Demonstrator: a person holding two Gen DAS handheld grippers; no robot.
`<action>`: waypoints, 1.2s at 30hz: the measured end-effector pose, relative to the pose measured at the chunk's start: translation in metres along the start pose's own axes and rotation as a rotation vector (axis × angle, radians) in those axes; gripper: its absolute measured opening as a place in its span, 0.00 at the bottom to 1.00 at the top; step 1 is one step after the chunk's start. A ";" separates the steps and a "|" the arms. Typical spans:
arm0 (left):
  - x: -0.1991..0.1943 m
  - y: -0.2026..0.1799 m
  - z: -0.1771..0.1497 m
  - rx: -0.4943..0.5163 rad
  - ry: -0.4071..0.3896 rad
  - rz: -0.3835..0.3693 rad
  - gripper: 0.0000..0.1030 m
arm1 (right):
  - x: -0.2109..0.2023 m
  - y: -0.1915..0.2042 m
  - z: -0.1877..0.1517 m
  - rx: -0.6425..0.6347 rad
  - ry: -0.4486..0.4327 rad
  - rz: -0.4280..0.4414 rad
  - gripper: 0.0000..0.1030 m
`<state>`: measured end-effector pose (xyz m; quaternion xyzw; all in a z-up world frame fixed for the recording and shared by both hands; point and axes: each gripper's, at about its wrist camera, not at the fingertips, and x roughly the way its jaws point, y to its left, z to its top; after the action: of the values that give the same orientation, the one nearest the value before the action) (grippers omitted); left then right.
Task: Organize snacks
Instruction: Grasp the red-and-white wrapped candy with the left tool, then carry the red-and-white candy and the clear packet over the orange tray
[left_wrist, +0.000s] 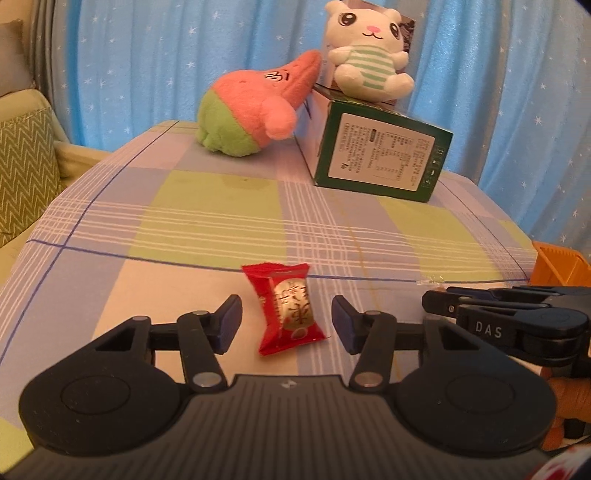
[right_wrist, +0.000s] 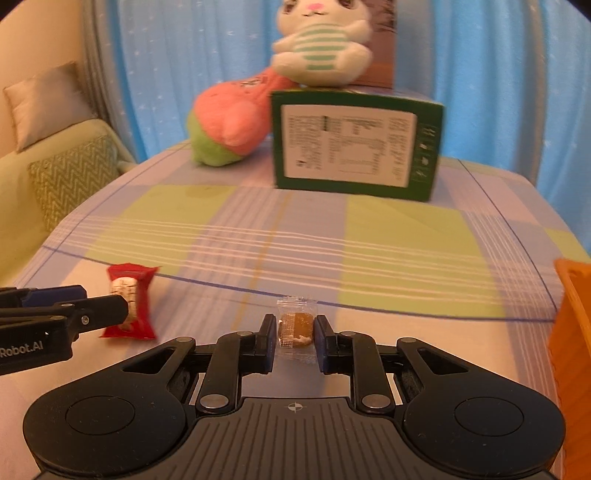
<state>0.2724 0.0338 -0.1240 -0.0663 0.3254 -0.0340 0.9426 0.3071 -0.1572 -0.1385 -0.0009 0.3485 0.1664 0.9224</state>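
Note:
A red wrapped snack (left_wrist: 288, 308) lies on the checked tablecloth, between the fingers of my left gripper (left_wrist: 286, 319), which is open around it with gaps on both sides. The red snack also shows in the right wrist view (right_wrist: 130, 301), with the left gripper (right_wrist: 79, 301) beside it. My right gripper (right_wrist: 294, 332) is shut on a clear-wrapped brown snack (right_wrist: 295, 326) low over the cloth. The right gripper shows in the left wrist view (left_wrist: 480, 306) at the right, its jaws seen side-on. An orange basket (right_wrist: 570, 332) stands at the right edge.
A green box (left_wrist: 380, 155) stands at the back of the table with a white plush (left_wrist: 365, 51) on top. A pink and green plush (left_wrist: 251, 110) leans against it. A sofa with a zigzag cushion (left_wrist: 22, 173) is at the left. Blue curtains hang behind.

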 end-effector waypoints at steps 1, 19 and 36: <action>0.002 -0.003 0.001 0.008 -0.003 0.000 0.47 | 0.000 -0.003 0.000 0.012 0.003 -0.003 0.21; 0.030 -0.014 0.000 0.075 0.024 0.039 0.31 | 0.003 -0.002 0.002 0.026 -0.005 0.020 0.21; 0.024 -0.009 0.002 0.082 0.019 0.046 0.20 | -0.006 -0.004 0.004 0.035 -0.016 0.009 0.21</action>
<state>0.2925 0.0223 -0.1356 -0.0195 0.3342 -0.0263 0.9419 0.3067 -0.1618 -0.1322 0.0180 0.3441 0.1645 0.9242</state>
